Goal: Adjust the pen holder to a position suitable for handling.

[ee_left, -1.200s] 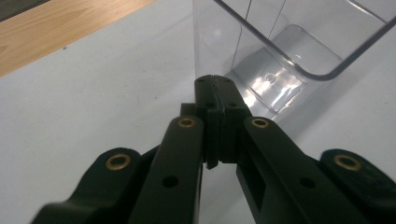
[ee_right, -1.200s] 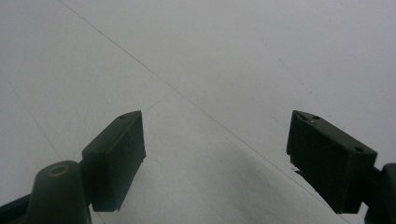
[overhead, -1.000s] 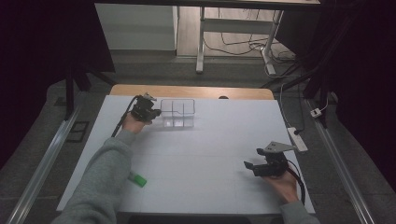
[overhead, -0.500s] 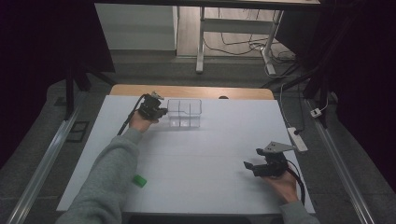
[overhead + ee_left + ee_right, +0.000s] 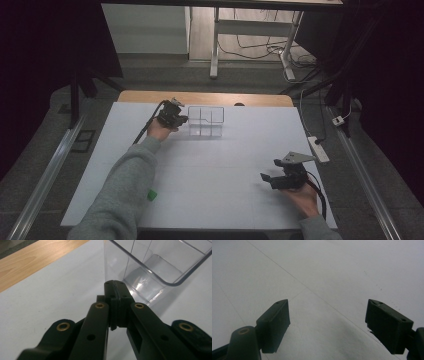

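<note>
A clear plastic box (image 5: pixel 206 121) with inner dividers stands at the far middle of the white table (image 5: pixel 215 165). My left gripper (image 5: pixel 181 119) is just left of it, jaws pressed together with nothing between them. In the left gripper view the shut tips (image 5: pixel 115 285) sit close against the near corner of the clear box (image 5: pixel 155 267), whose compartments look empty. My right gripper (image 5: pixel 267 177) rests low near the front right of the table, jaws wide apart. In the right gripper view its open jaws (image 5: pixel 327 322) frame bare white tabletop.
A small green block (image 5: pixel 152 194) lies near the front left, partly behind the left sleeve (image 5: pixel 125 190). A wooden strip (image 5: pixel 205 98) runs along the table's far edge. A white power strip (image 5: pixel 318 149) lies at the right edge.
The left hand and its gripper have moved right, up to the clear box's left side. The sleeve now partly covers the green block. The right gripper has stayed still.
</note>
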